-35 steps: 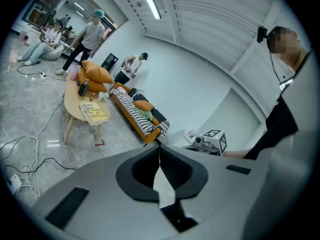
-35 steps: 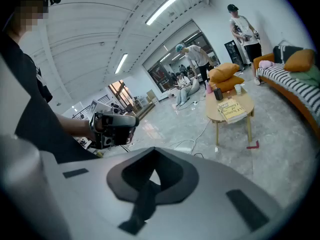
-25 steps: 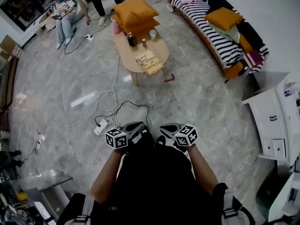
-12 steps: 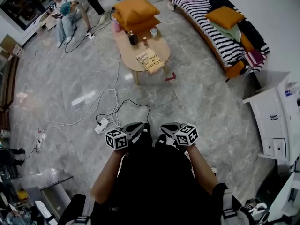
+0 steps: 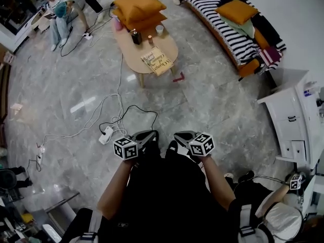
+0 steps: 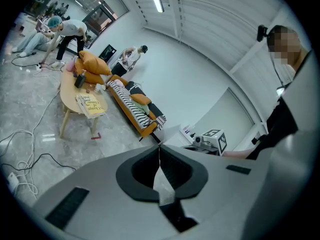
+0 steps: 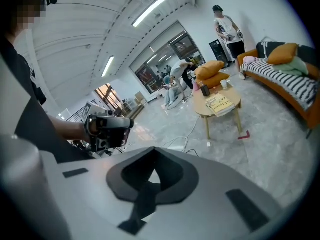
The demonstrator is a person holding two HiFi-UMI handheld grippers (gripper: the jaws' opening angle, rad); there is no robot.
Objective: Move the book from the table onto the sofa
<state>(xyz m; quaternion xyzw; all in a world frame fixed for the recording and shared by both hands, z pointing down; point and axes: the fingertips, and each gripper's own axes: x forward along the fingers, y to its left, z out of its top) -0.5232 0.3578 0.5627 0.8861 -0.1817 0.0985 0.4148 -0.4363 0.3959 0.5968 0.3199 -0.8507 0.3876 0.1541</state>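
A yellow-covered book lies at the near end of an oval wooden table, well ahead of me across the floor. To the right of it stands the orange sofa with a striped cover and cushions. Both grippers are held close to my body, far from the table. The left gripper and the right gripper are shut with nothing in them. From the left gripper the book and sofa show at the left. From the right gripper the book and sofa show at the right.
Cables and a power strip trail over the marble floor between me and the table. Orange cushions, a dark bottle and a cup share the table. A white cabinet stands right. People are at the far left; another person crouches lower right.
In the head view the table and sofa have slid up and left. A crouching person has come into view at the lower right. Both grippers stay shut and in place.
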